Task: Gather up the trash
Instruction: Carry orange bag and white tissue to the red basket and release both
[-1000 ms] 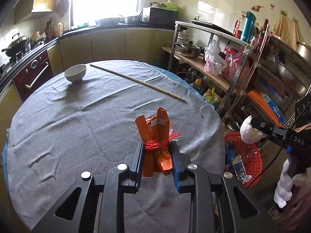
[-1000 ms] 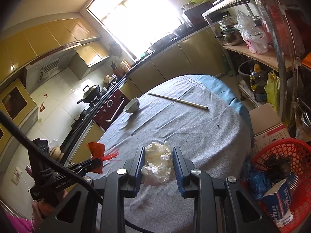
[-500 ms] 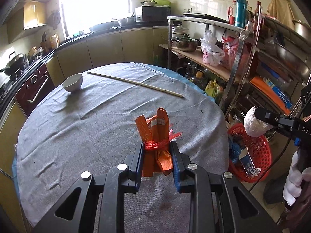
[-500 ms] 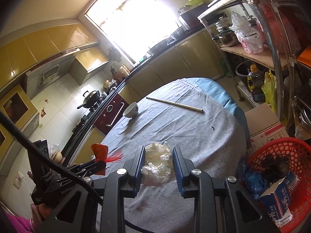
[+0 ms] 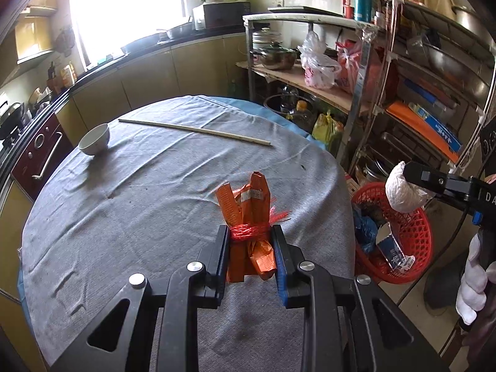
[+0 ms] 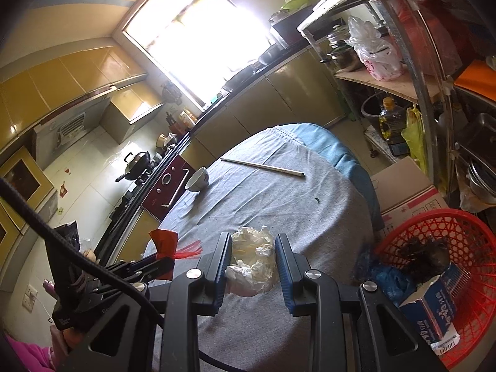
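Both grippers loaded, over the round table's grey cloth (image 5: 130, 204). Left gripper (image 5: 250, 248) is clamped on a bundle of orange wrappers (image 5: 248, 214) tied with red string; the bundle stands upright between the pads, its long axis running along the fingers. Right gripper (image 6: 252, 260) is closed on a crumpled white tissue wad (image 6: 252, 263), which fills the gap between the pads. The red mesh basket (image 6: 465, 226) sits on the floor off the table's edge, on the right of both views, already holding a blue carton (image 6: 434, 307), dark scraps and blue plastic. In the left wrist view the right gripper (image 5: 403, 186) and its wad hang at the basket's near rim, roughly above it; the left gripper is over the cloth, well apart from the basket, which lies to its right and lower. Judgement: the right hand is nearer and likely drops first; the left must cross rightward past the table edge. A bowl (image 5: 94, 139) and a long stick (image 5: 192, 130) lie at the far side, untouched.
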A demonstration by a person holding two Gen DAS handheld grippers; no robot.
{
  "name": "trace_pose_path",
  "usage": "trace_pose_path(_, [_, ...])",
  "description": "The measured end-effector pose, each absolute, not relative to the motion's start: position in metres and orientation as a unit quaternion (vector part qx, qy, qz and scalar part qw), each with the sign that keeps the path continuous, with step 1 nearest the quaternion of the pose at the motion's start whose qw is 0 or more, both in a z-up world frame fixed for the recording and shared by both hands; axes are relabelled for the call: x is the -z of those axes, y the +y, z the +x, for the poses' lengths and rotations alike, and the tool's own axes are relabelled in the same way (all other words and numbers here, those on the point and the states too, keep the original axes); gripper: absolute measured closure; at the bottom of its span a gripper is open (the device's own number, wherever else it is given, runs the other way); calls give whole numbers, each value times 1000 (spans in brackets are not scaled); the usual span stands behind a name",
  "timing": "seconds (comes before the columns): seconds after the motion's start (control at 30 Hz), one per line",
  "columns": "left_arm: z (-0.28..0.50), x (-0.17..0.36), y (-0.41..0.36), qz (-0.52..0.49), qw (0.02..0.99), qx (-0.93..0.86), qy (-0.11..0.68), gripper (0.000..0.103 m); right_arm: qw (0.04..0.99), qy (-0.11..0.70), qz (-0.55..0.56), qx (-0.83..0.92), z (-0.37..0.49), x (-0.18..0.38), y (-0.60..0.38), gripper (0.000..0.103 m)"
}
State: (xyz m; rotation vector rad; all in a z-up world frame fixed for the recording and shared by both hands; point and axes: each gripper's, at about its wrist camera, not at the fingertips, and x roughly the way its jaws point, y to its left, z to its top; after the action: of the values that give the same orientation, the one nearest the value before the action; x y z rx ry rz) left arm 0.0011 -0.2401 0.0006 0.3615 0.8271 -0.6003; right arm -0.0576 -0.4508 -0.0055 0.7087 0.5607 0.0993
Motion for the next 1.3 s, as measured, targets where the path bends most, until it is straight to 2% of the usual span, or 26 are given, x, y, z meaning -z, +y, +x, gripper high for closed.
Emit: trace_pose_path(1.3, [-38, 18, -333, 253, 815, 349, 387, 75, 885, 253, 391, 10, -116, 27, -511, 72])
